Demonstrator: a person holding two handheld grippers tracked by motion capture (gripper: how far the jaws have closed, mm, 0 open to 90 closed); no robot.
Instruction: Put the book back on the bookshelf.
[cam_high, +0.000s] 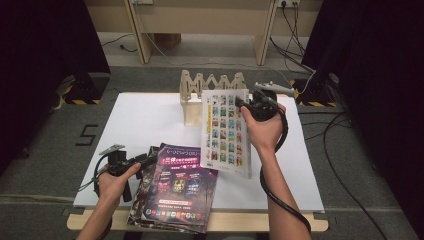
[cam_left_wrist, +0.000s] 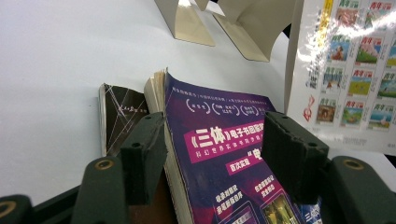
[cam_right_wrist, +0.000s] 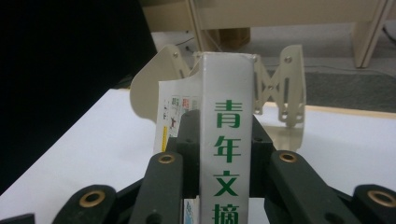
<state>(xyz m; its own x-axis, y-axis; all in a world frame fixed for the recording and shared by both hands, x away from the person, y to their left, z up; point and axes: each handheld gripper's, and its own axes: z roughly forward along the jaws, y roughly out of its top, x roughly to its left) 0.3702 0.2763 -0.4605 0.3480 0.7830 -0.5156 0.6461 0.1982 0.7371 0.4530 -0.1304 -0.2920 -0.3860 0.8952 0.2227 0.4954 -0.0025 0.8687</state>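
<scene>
White table, grey carpet

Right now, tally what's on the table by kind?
Books in the stack under the left hand-held gripper: 2, purple-covered book on a black-covered book
White book held in the right hand-held gripper: 1
Folding book rack: 1
Total: 4

hidden: dark book mostly under purple magazine | cut off: magazine's lower edge
</scene>
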